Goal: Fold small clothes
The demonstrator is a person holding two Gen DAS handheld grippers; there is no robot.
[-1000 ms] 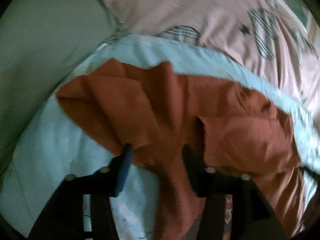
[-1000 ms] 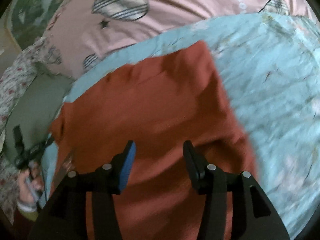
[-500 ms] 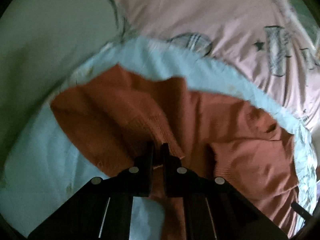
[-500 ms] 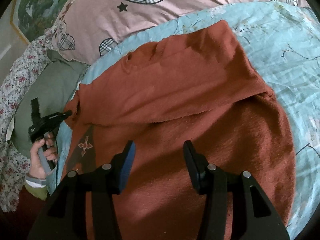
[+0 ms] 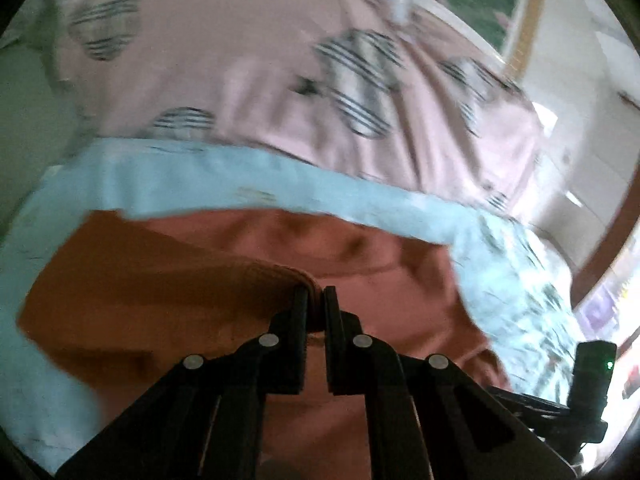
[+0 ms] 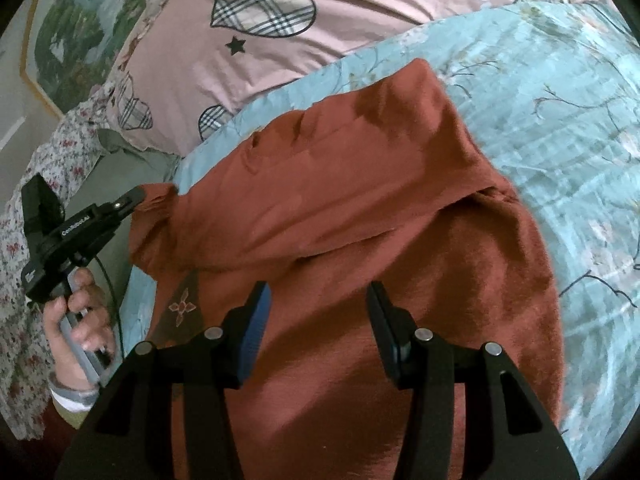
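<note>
Rust-red garment lies under and ahead of the right gripper, whose jaws stand apart above it; the left gripper is clamped on its cuff. Beyond: blue sheet, pink bedding.

A rust-red garment is spread, partly folded over, on a pale blue floral bedsheet. The right gripper is held above it, fingers apart. At the left, the garment's edge is pinched by the left gripper, held in a hand.
</note>
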